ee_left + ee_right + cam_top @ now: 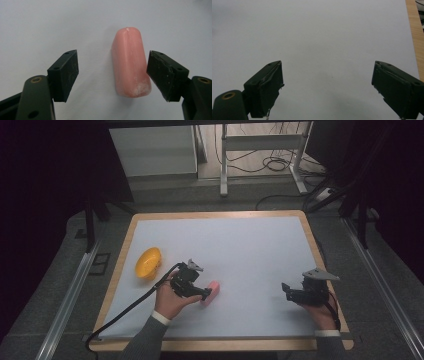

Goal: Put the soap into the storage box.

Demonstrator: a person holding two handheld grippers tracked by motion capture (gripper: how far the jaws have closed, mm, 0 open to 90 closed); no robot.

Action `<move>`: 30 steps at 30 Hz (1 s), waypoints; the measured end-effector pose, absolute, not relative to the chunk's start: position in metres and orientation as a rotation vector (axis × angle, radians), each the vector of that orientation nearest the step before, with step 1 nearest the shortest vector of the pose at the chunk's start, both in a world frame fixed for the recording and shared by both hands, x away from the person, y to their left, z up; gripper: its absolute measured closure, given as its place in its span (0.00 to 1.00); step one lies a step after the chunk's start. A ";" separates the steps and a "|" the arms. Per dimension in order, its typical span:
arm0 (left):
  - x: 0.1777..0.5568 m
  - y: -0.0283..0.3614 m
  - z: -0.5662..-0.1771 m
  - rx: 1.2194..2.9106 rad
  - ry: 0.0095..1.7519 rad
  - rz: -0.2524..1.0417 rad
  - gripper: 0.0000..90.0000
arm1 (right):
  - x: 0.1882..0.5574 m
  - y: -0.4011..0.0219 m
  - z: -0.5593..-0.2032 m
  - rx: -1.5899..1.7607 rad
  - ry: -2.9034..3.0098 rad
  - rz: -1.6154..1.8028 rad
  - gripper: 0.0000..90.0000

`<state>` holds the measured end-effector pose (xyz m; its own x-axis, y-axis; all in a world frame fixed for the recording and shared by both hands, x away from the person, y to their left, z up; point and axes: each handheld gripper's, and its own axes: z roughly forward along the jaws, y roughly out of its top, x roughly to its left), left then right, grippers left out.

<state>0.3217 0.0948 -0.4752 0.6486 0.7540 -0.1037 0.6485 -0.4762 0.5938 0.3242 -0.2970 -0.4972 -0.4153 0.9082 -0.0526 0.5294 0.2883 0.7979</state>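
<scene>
The left gripper is straddling the pink sausage with its jaws spread, not yet clamping; the sausage is lying near the tabletop's front edge, left of centre. The right gripper is hovering wide apart near the front right corner, gripping nothing.

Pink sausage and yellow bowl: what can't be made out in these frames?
- Pink sausage: underside against the table; in the high view the left gripper covers its near end.
- Yellow bowl: too small in the high view to tell whether it holds anything.
- Right gripper: open over bare table.
</scene>
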 end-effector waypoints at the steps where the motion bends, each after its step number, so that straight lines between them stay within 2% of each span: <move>1: 0.321 0.093 -0.475 2.277 1.080 0.236 0.29 | 0.324 -0.297 -0.497 1.282 2.055 0.982 0.11; 6: 0.320 0.083 -0.472 2.280 1.052 0.232 0.28 | 0.324 -0.297 -0.497 1.281 2.056 0.983 0.11; 21: 0.328 0.069 -0.495 2.321 1.115 0.186 0.31 | 0.325 -0.297 -0.498 1.284 2.058 0.972 0.11; 26: 0.330 0.067 -0.500 2.338 1.134 0.185 0.34 | 0.325 -0.296 -0.499 1.281 2.061 0.966 0.11; 30: 0.330 0.066 -0.502 2.336 1.141 0.183 0.41 | 0.326 -0.298 -0.499 1.286 2.057 0.966 0.11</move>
